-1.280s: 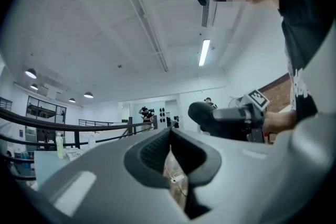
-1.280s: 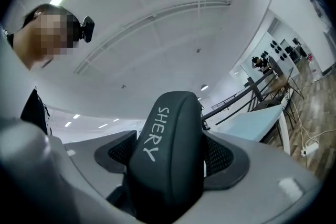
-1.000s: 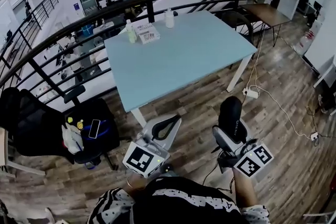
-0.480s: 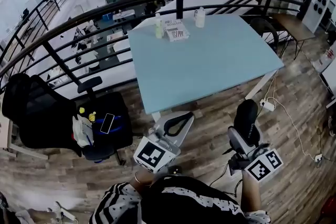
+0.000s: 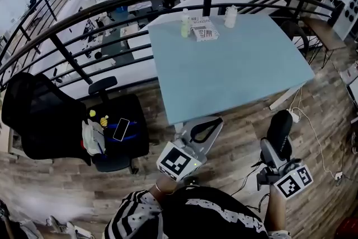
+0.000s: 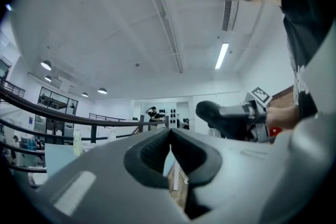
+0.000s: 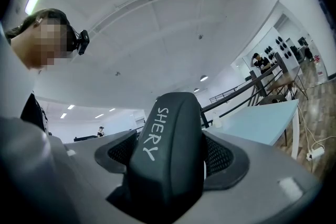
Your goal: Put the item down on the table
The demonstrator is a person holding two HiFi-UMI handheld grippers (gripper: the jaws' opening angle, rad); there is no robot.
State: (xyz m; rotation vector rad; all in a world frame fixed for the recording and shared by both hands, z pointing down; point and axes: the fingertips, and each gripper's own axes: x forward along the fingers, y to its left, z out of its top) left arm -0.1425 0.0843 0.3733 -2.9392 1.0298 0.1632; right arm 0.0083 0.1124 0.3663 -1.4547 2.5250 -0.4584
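Observation:
A black oblong case (image 5: 279, 127) with white lettering stands between the jaws of my right gripper (image 5: 273, 147), which is shut on it, low over the wooden floor, short of the table. In the right gripper view the black oblong case (image 7: 169, 147) fills the middle, and the right gripper (image 7: 169, 162) clamps its sides. My left gripper (image 5: 208, 125) hangs near the table's front corner with its jaw tips together and nothing held. In the left gripper view, the left gripper (image 6: 170, 136) has its pads touching. The light blue table (image 5: 235, 64) lies ahead of both.
At the table's far edge stand a greenish bottle (image 5: 185, 23), a printed packet (image 5: 205, 29) and a white bottle (image 5: 230, 16). A black railing (image 5: 112, 8) runs behind. A black office chair (image 5: 114, 131) with a phone is to the left. A power strip and cable (image 5: 293, 115) lie on the floor.
The head view has swung left, so the table and both grippers sit further right in the picture. Both grippers keep the same posture; the right one still grips the case.

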